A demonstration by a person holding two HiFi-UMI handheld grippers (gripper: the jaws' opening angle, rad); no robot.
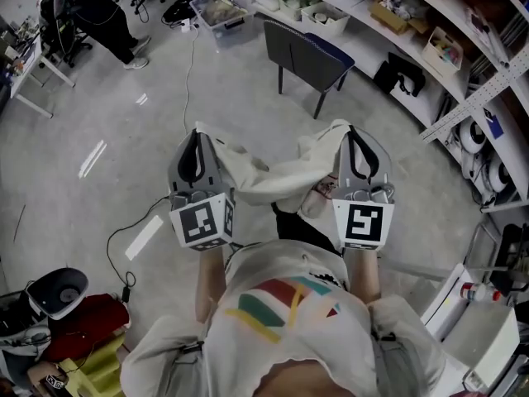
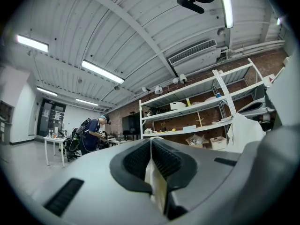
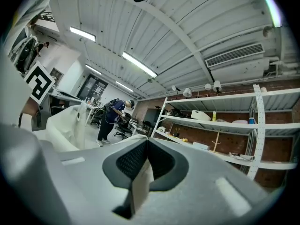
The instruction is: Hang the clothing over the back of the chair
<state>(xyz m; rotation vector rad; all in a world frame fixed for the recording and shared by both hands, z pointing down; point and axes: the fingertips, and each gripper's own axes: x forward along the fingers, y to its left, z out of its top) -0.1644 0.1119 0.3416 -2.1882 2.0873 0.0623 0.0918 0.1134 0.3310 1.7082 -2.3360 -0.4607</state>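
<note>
**Pale garment held up between both grippers, chair ahead**

The clothing (image 1: pixel 273 174) is an off-white, thin cloth. It hangs in the air in front of the person, stretched between the two grippers and sagging in soft folds at its middle. Its corners bunch up at each gripper.

The left gripper (image 1: pixel 197 133) has its jaws closed on one edge of the cloth. In the left gripper view a pale strip of fabric (image 2: pixel 153 177) is pinched between the dark ribbed pads (image 2: pixel 136 159).

The right gripper (image 1: pixel 350 130) is likewise clamped on the other edge. The right gripper view shows a fold of cloth (image 3: pixel 140 182) squeezed between its jaws.

The chair (image 1: pixel 304 56), dark grey with a solid back, stands on the concrete floor (image 1: pixel 124 180) further ahead, well apart from the clothing and beside the shelves (image 1: pixel 430 48).
</note>
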